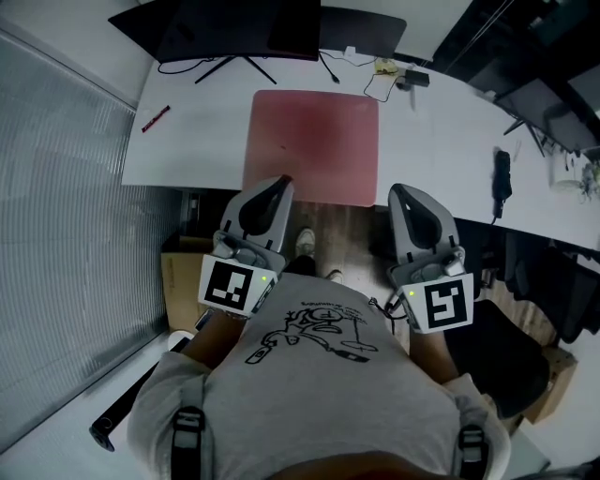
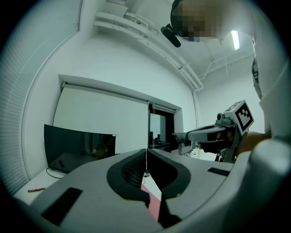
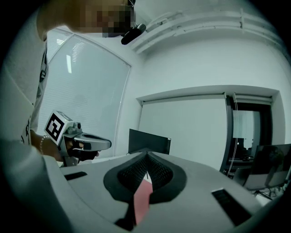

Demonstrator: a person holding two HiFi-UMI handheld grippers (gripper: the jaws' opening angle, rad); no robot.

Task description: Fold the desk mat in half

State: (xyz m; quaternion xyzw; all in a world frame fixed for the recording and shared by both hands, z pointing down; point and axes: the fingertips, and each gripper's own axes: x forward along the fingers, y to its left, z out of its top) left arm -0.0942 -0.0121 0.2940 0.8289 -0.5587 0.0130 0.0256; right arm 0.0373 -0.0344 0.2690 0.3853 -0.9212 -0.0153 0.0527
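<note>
A red pen [image 1: 155, 118] lay at the left end of the white surface [image 1: 197, 150], and a dark monitor [image 1: 234, 28] stood behind it. The left claw [image 1: 279, 184] pointed level and was pressed together on the near left corner of the pink desk mat [image 1: 314, 141]. The mat lay flat at the middle of the surface, its near edge hanging just past the rim. The right claw [image 1: 401, 190] was pressed together too, with a pink strip of mat between its pads. It seemed to pinch the near right corner, though from above its tip sat just beside it. Further right lay a slim black object [image 1: 502, 178], well apart from the mat.
</note>
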